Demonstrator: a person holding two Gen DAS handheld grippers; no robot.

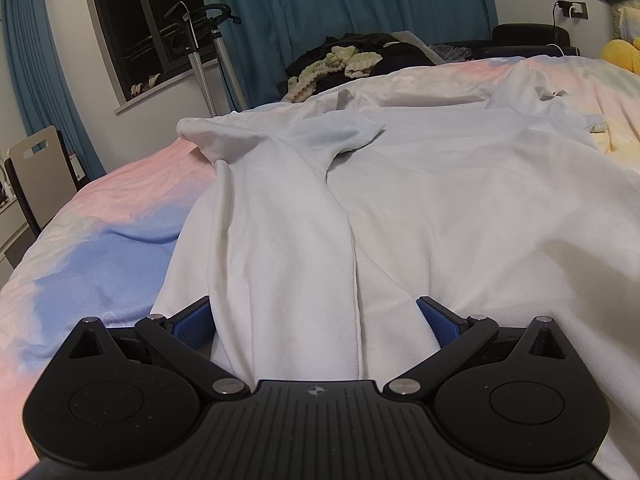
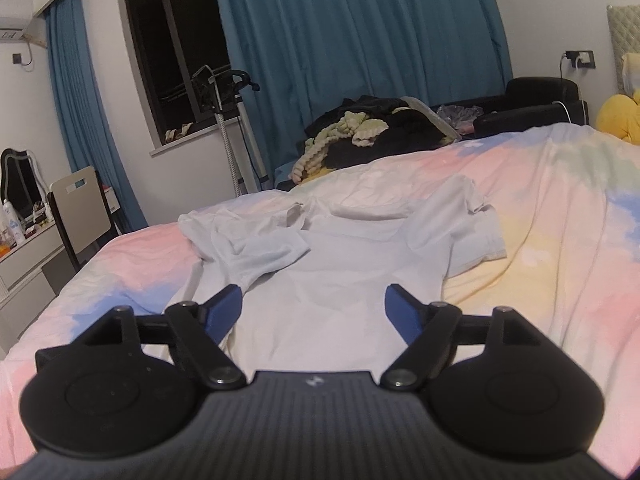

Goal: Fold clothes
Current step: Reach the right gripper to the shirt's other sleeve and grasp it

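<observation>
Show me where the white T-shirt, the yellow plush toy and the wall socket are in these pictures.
white T-shirt [image 2: 340, 292]: right wrist view, middle of its body.
yellow plush toy [image 2: 618, 118]: right wrist view, its rounded yellow side at the picture's edge.
wall socket [image 1: 574, 9]: left wrist view, on its plate.

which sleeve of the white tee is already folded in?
The left sleeve, on the window side: it lies folded over the white T-shirt. The right sleeve still sticks out onto the pastel bedspread.
</observation>
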